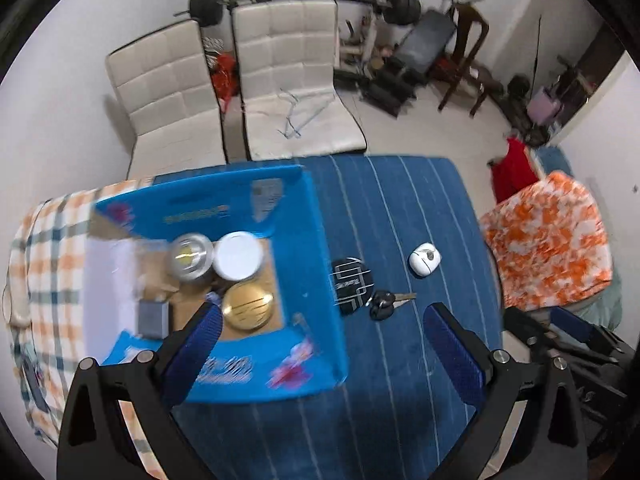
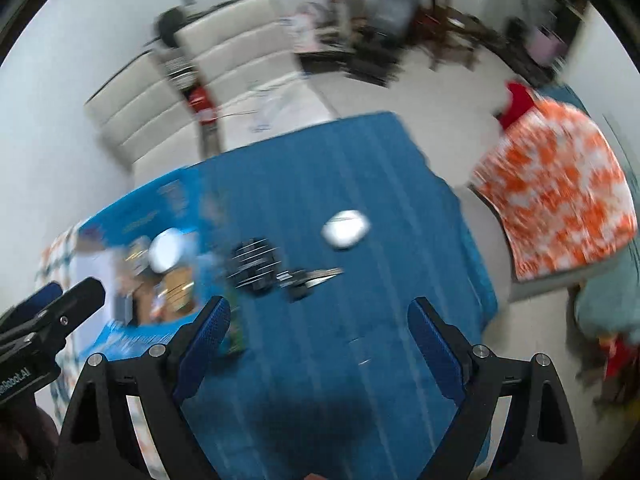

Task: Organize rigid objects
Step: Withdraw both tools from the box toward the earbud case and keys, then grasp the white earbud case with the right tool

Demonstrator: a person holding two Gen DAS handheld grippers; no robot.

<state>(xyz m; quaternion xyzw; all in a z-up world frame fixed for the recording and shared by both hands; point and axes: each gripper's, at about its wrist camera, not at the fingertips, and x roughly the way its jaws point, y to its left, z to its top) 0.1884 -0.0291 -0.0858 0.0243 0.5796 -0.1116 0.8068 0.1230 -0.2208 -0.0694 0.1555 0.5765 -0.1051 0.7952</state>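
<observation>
A blue cardboard box (image 1: 312, 248) stands open on the blue striped cloth (image 1: 416, 216). Inside it are a silver can (image 1: 190, 256), a white lid (image 1: 238, 254), a gold round tin (image 1: 247, 306) and a small grey box (image 1: 153, 318). On the cloth to the right of the box lie a black round disc (image 1: 352, 286), a black car key (image 1: 384, 304) and a small white case (image 1: 425, 259). My left gripper (image 1: 322, 338) hangs open above the box's right wall. My right gripper (image 2: 320, 326) is open above the cloth, nearer than the blurred disc (image 2: 254, 264), key (image 2: 308, 278) and white case (image 2: 345, 229).
Two cream chairs (image 1: 288, 80) stand behind the table, with gym gear (image 1: 400, 4) along the far wall. An orange-and-white cloth (image 1: 548, 240) covers something to the right. A checked cloth (image 1: 52, 248) lies left of the box. The right wrist view is motion-blurred.
</observation>
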